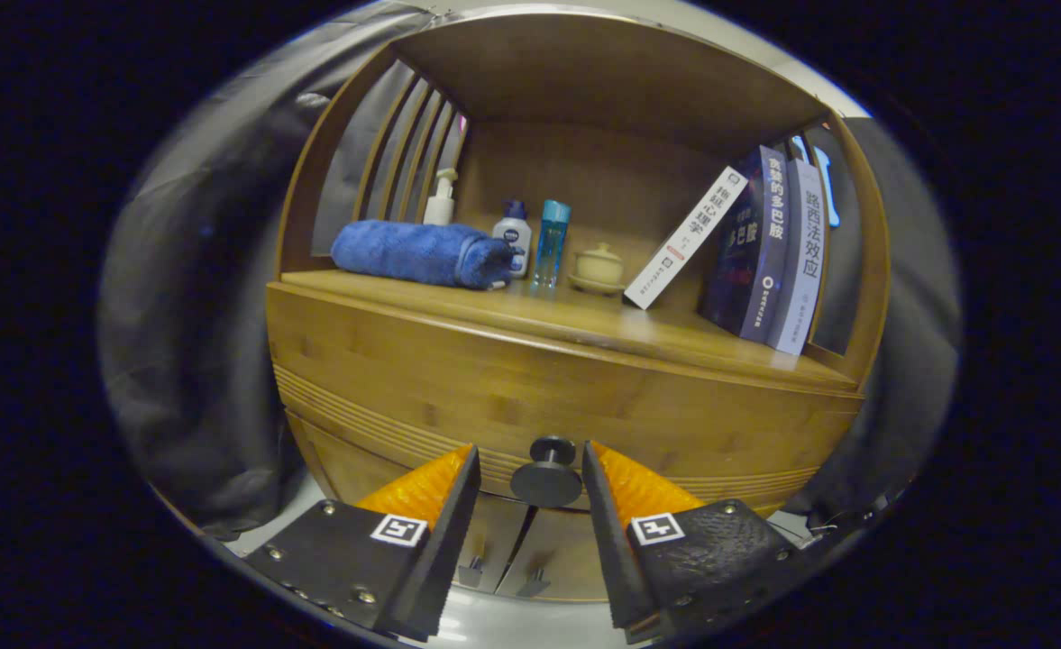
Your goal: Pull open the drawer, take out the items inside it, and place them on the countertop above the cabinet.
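A bamboo cabinet fills the gripper view. Its drawer front [530,397] is closed, with a round black knob [546,473] at the lower middle. My gripper [530,464] is open, and the knob sits between its two fingertips with a small gap on each side. Above the drawer is the countertop [602,329], a wooden shelf under a hood. The drawer's contents are hidden.
On the countertop stand a rolled blue towel [422,254], a pump bottle [441,200], a white bottle [514,236], a blue bottle [552,242], a small lidded cup [599,266] and three books [755,248] on the right. Two lower cabinet doors [530,559] lie beneath the drawer.
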The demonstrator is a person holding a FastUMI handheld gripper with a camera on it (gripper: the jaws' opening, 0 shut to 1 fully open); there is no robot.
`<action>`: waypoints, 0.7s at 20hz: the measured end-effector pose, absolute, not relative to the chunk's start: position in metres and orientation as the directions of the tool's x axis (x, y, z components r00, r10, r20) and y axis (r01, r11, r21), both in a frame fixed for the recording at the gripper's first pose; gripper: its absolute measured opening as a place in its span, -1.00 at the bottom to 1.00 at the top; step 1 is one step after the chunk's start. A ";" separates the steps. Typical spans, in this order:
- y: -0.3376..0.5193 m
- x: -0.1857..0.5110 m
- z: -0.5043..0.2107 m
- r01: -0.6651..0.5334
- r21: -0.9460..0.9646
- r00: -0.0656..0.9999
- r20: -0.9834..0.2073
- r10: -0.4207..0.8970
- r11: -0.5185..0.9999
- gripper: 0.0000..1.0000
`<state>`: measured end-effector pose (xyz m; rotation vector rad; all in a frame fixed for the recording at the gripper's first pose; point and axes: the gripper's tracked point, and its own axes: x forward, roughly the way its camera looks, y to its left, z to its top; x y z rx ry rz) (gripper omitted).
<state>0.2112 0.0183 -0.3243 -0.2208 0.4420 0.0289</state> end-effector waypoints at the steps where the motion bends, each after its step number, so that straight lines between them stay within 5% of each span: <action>1: 0.011 0.214 -0.325 -0.049 -0.227 0.903 -0.427 -0.054 0.973 0.30; 4: 0.008 0.221 -0.334 -0.020 -0.204 0.886 -0.457 -0.077 0.979 0.14; 5: 0.008 0.220 -0.333 -0.008 -0.186 0.884 -0.461 -0.080 0.982 -0.12; 14: 0.005 0.216 -0.333 0.070 -0.173 0.871 -0.469 -0.145 0.982 -0.35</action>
